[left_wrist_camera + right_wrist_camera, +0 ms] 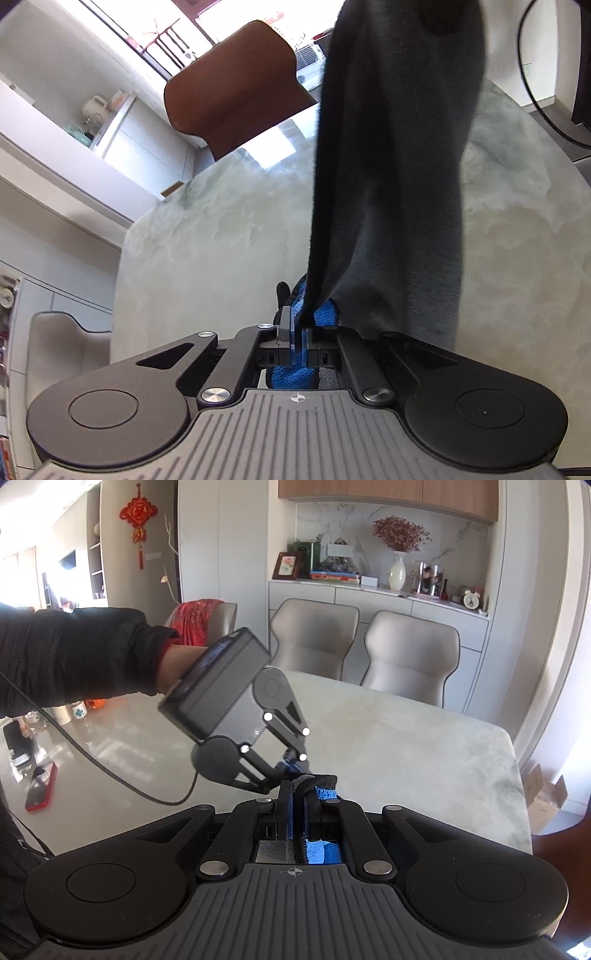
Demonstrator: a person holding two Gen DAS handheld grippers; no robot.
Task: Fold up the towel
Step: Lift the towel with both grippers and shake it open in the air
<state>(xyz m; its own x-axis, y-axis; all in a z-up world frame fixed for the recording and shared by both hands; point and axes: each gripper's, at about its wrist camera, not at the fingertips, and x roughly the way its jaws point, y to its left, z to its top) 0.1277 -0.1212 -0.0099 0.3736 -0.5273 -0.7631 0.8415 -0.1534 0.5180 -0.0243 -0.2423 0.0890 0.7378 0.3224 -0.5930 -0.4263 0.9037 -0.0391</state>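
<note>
Dark terry, blue on its other face, the towel (391,177) hung in the air above the marble desk (207,251), pinched at its upper edge by both tongs. Left tongs (297,334) and right tongs (298,805) were each clamped on cloth, close together. A good fold likely needed matched corners, even tension, and lowering squarely onto the desk.
</note>
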